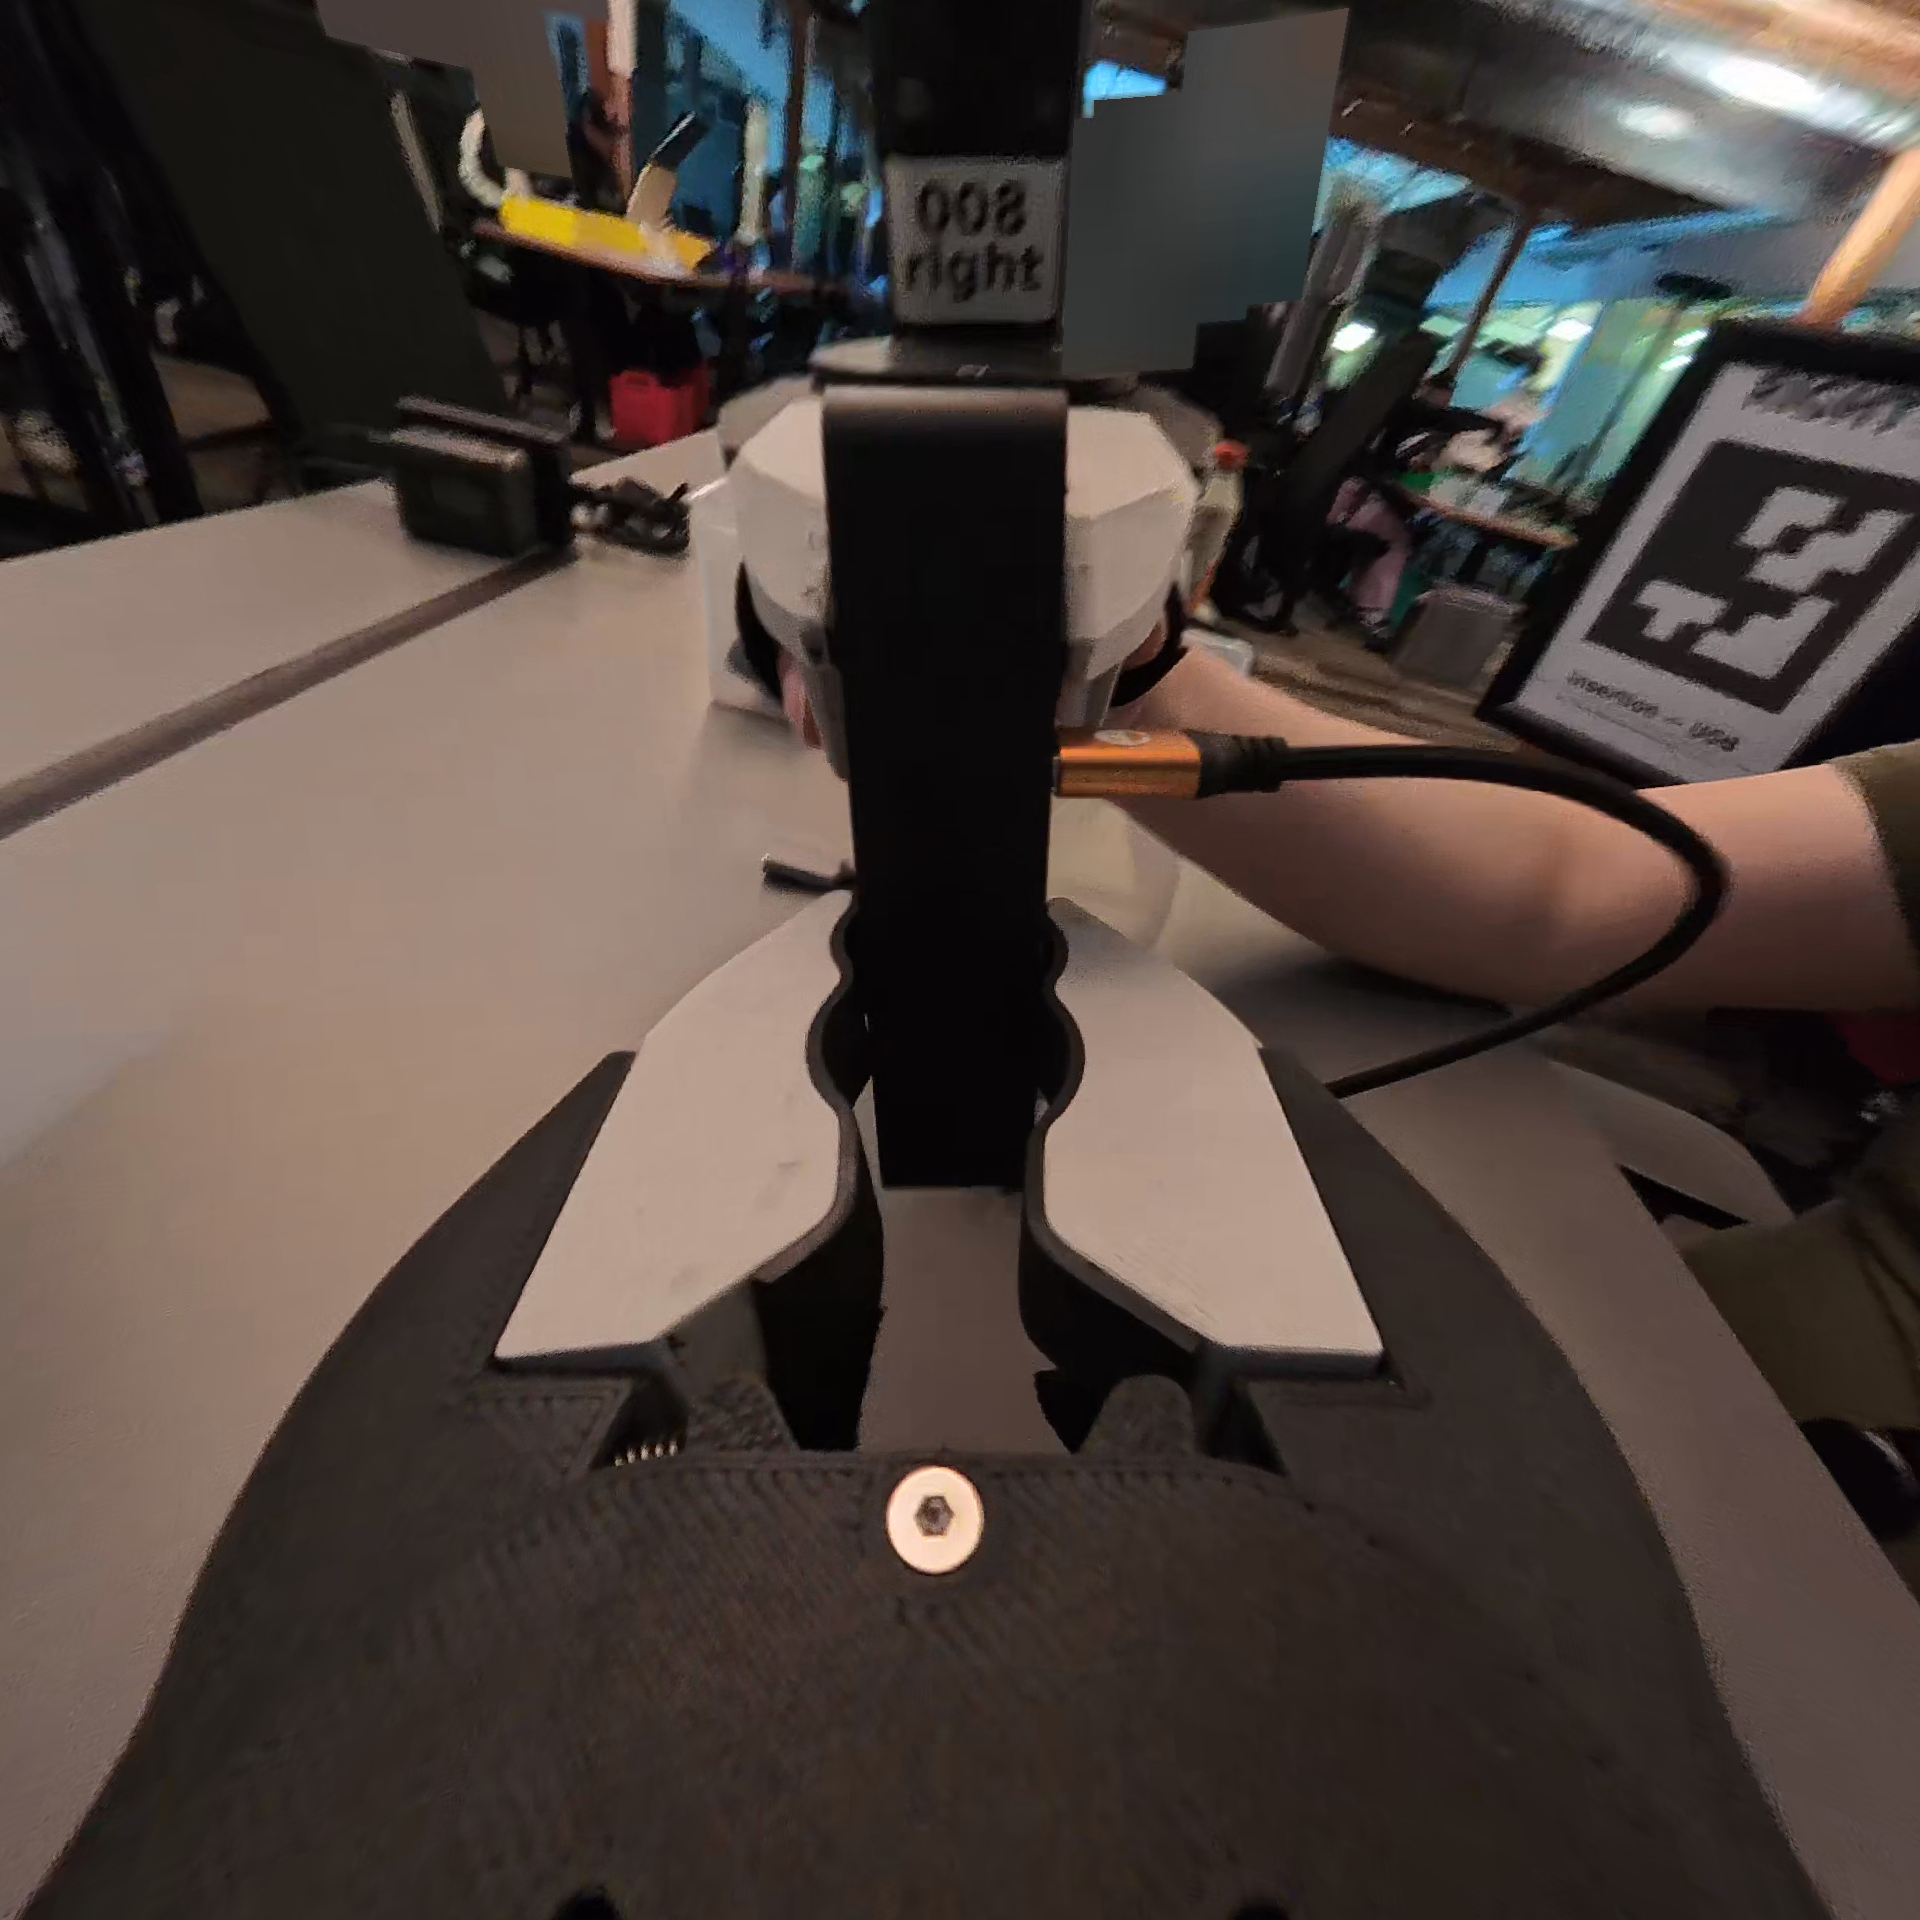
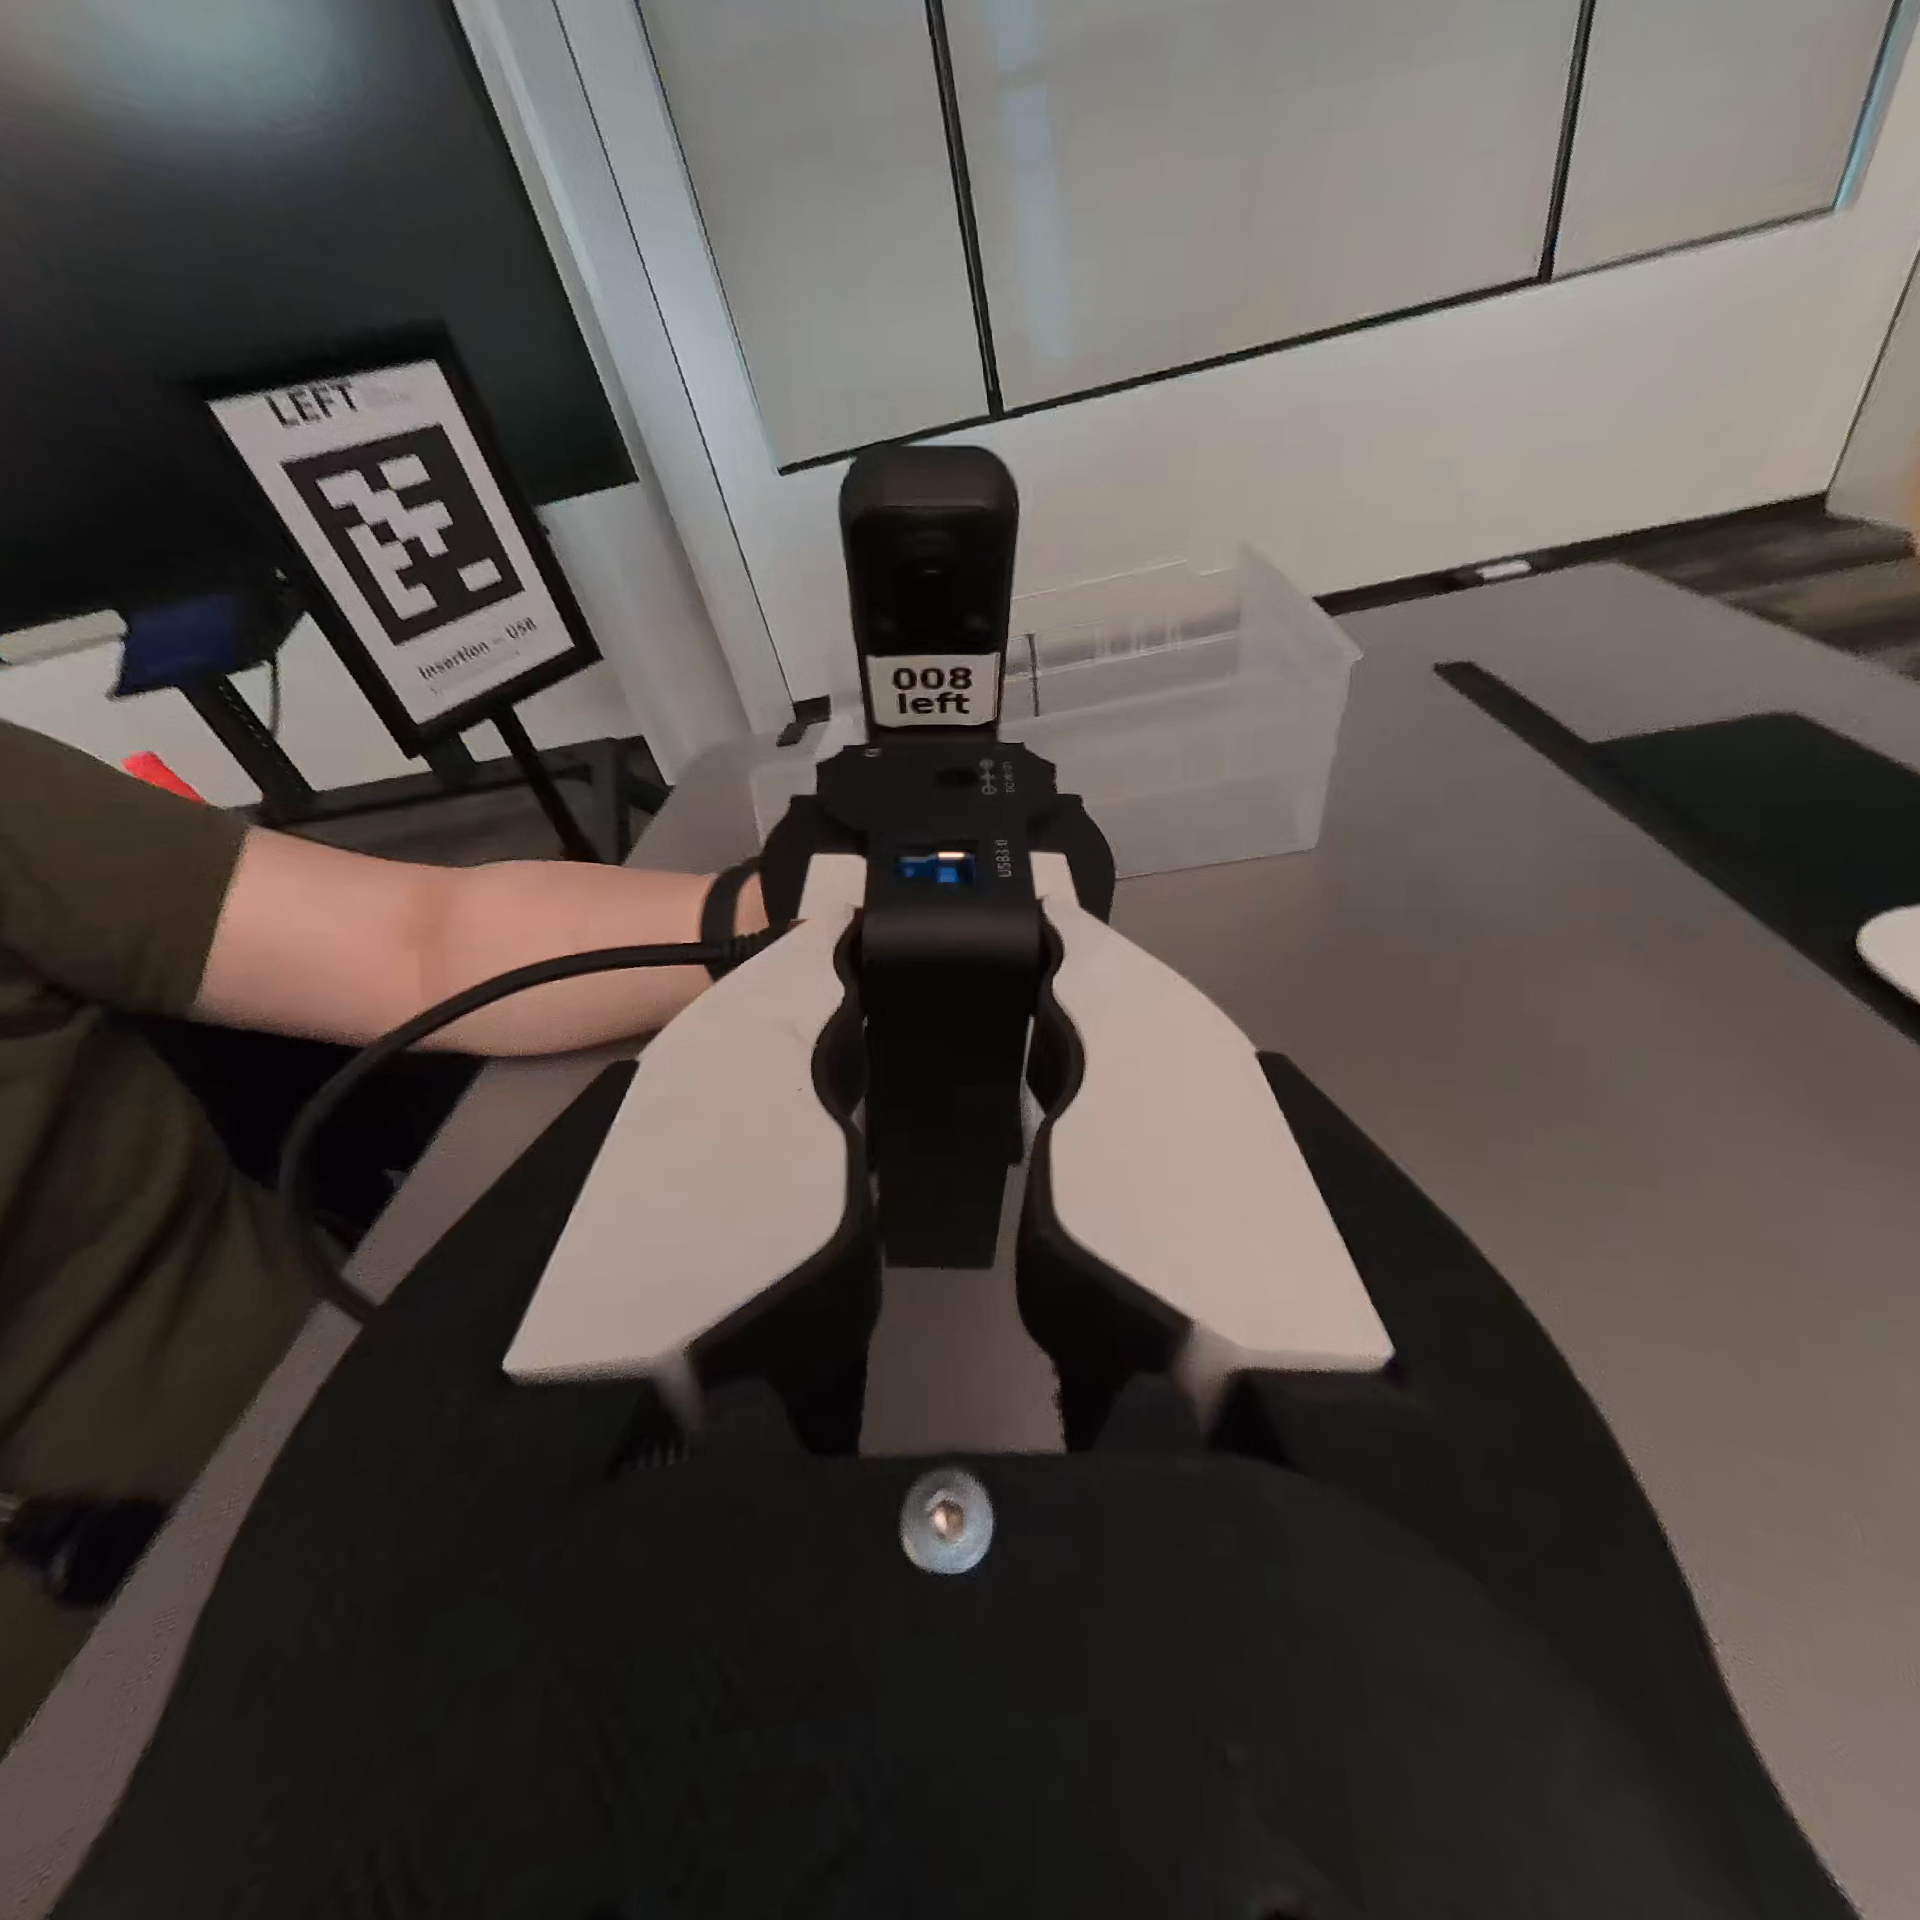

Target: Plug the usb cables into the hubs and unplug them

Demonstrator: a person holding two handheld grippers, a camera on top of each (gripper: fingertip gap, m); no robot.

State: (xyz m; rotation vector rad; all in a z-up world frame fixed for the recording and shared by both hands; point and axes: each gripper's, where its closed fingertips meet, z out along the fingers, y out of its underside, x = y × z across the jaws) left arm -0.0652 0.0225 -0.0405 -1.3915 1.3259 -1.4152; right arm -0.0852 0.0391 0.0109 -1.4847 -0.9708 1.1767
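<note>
a: ok, counts?

b: 2 claws, 1 hub [image 1: 951, 675], 1 usb cable [image 1: 1621, 821] w/ 1 orange plug [image 1: 1132, 764]. also 2 marker boards [image 1: 1756, 582] [image 2: 405, 540], one per view, 1 clear bin [image 2: 1226, 727], 1 small black box [image 1: 478, 488].

a: claw state?

b: left claw [image 1: 951, 925] fingers narrow, clamped on near end of the hub. right claw [image 2: 940, 914] same, pinched on the hub from the opposite end. the two face each other nose to nose, hub bridging them above the table [image 2: 1455, 1039].

a: plug?

b: orange shell butts flush against the hub's side, no metal tip showing. cable loops out sideways past the person's forearm [image 1: 1455, 894] and drops toward the table edge.

a: room to move?

b: the cable side is tight: table edge is close there, w/ the forearm just beside the hub. far side is bare grey top. bin sits behind the left claw near the table's far edge. black mat [image 2: 1766, 790] is well apart. black box is far off by a seam in the tabletop.

a: view diffs?

b: only the left wrist cam shows the orange plug. in the right wrist cam it's hidden behind a finger, so just the cable [image 2: 468, 997] reaches the hub. only the right cam shows 1 blue port [image 2: 935, 864] on the hub's top face, unoccupied, plus the bin and mat. the left cam gets the black box and a blurry room behind.
</note>
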